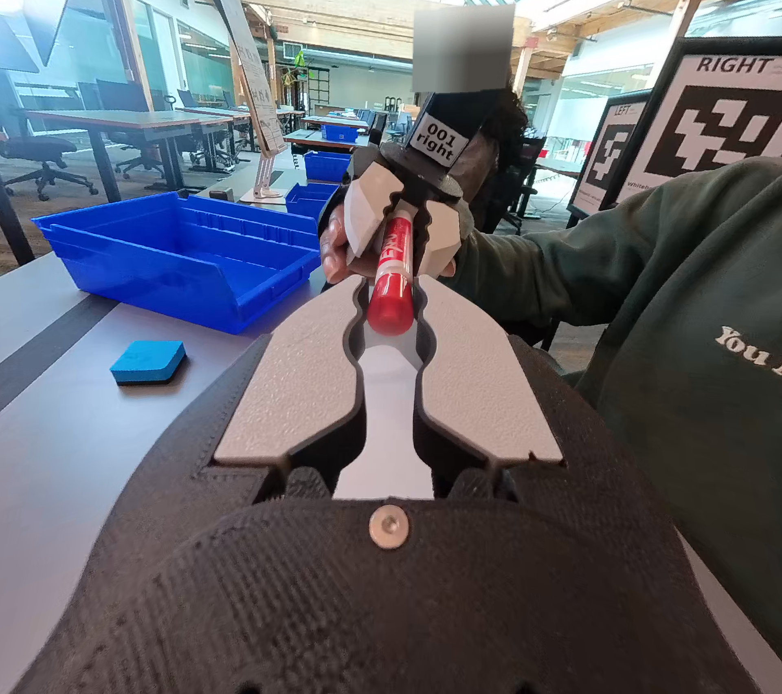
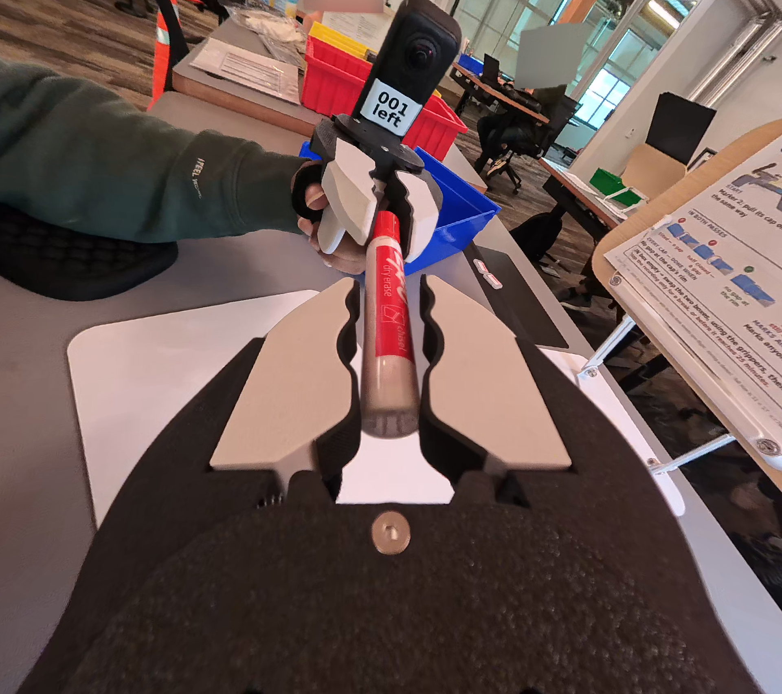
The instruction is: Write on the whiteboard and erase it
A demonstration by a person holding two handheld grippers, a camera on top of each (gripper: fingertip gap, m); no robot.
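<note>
Both claws clamp one red dry-erase marker (image 2: 387,318) above the whiteboard (image 2: 169,356): right claw (image 2: 389,328) on its barrel, left claw (image 1: 388,303) on its cap. Beyond, blue eraser (image 1: 148,361) on worktop (image 1: 50,462), then empty blue bin (image 1: 177,250)

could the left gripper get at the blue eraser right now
Probably not yet: the left gripper is shut on the red cap of the marker. The eraser lies on the table with nothing around it.
</note>
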